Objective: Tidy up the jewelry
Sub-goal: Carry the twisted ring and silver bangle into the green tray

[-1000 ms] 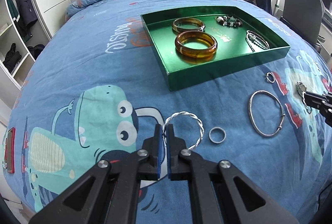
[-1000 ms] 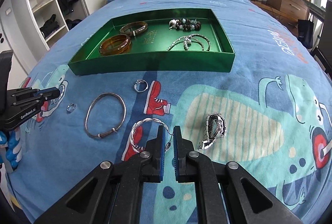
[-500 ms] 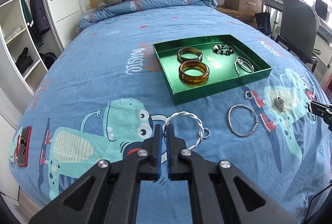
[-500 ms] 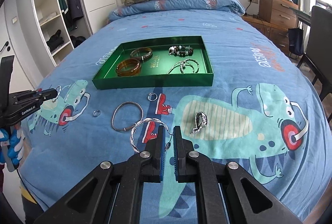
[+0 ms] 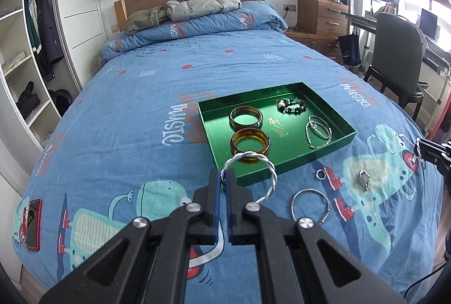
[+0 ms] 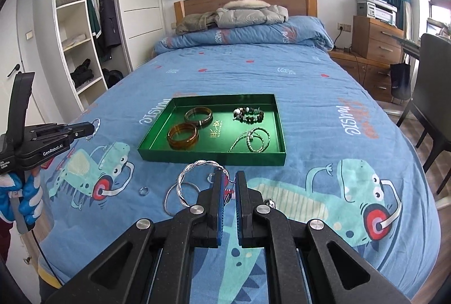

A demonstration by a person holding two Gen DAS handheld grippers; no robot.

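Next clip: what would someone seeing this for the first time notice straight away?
Each tool pinches a twisted silver bangle: the left tool holds one above the bed, the right tool another. Beyond them, the green tray on the blue dinosaur quilt holds two amber bangles, a bead bracelet and a silver chain. A plain silver bangle lies loose on the quilt.

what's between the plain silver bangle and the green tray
A small silver ring on the blue quilt, between the bangle and tray; left wrist view shows it.
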